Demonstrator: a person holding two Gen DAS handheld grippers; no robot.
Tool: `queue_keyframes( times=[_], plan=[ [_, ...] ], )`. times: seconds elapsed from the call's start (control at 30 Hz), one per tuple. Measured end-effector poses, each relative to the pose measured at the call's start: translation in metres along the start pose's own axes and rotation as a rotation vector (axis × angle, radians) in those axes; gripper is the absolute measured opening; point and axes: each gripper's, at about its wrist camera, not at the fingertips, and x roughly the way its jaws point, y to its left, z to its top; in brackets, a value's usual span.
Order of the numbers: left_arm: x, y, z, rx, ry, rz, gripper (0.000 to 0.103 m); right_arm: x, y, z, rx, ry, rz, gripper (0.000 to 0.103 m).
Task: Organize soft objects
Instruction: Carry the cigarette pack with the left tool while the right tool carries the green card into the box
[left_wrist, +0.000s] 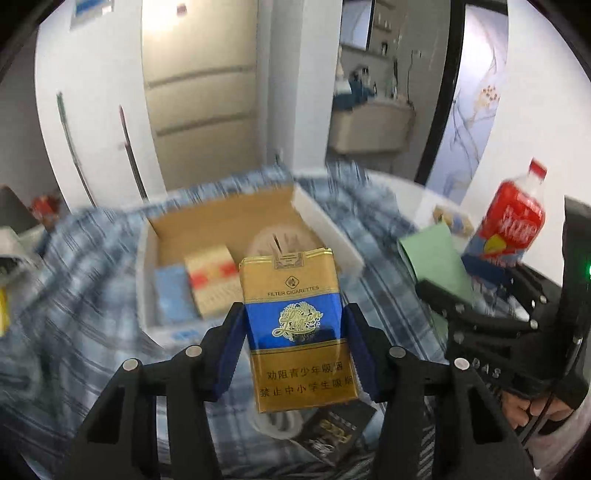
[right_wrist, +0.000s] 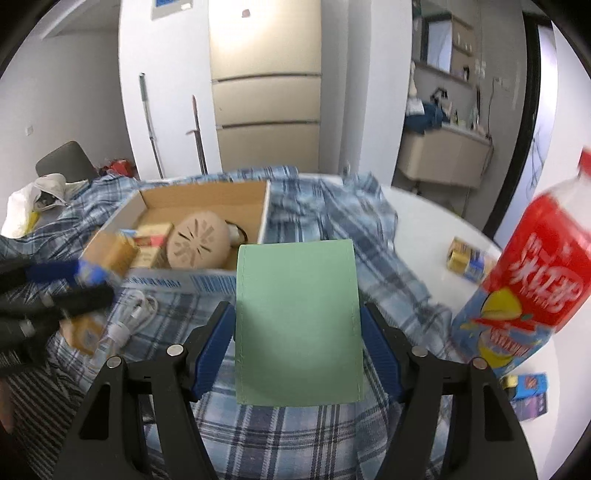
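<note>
A gold-and-blue soft cigarette pack (left_wrist: 297, 328) is clamped upright between the blue pads of the left gripper (left_wrist: 295, 339), the fingers pressed against its two long sides (the words "FILTER CIGARETTES" can be read on its face). Just beneath the fingers a dark, gold-printed packet (left_wrist: 332, 432) is seen lying on the blue plaid cloth (left_wrist: 74, 295). Beyond the fingertips an open cardboard box (left_wrist: 221, 218) is found on the cloth, and inside it a blue pack (left_wrist: 171, 291) and a beige, red-patterned pack (left_wrist: 212, 280) are set side by side. To the right of the fingers the right gripper (left_wrist: 491, 325) is visible, and past it a red-labelled drink bottle (left_wrist: 509, 229). In the right wrist view a pale green fabric pouch (right_wrist: 297, 328) is held between the blue pads of the right gripper (right_wrist: 297, 328), the fingers closed on its two side edges, above the plaid cloth (right_wrist: 295, 435). To the left of the fingers a white cable (right_wrist: 125, 321) is coiled on the cloth, and the left gripper (right_wrist: 55, 291) is seen there, blurred. Ahead of the fingertips the cardboard box (right_wrist: 199, 199) is shown with a round tan perforated disc (right_wrist: 201, 242) in it. To the right of the fingers the bottle (right_wrist: 524, 280) is seen standing on the white table (right_wrist: 424, 218), with a small blue carton (right_wrist: 526, 391) near its base and a gold-and-blue pack (right_wrist: 467, 260) farther off.
</note>
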Motion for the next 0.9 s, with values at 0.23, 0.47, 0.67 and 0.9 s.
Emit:
queue_keyframes(
  times=[0.23, 0.47, 0.67, 0.9],
  plan=[
    [-0.024, 0.031, 0.042, -0.054, -0.081, 0.050, 0.056, -0.029, 0.017, 0.033, -0.034, -0.045, 0.047, 0.069],
    [-0.042, 0.062, 0.075, -0.099, -0.178, 0.126, 0.056, -0.040, 0.027, 0.104, 0.015, -0.114, 0.092, 0.069],
    [-0.018, 0.083, 0.072, -0.146, -0.147, 0.124, 0.056, -0.017, 0.044, 0.146, 0.084, -0.163, 0.103, 0.069],
    [0.034, 0.093, 0.056, -0.154, -0.040, 0.128, 0.056, 0.044, 0.060, 0.118, 0.075, -0.114, 0.090, 0.069]
  ],
)
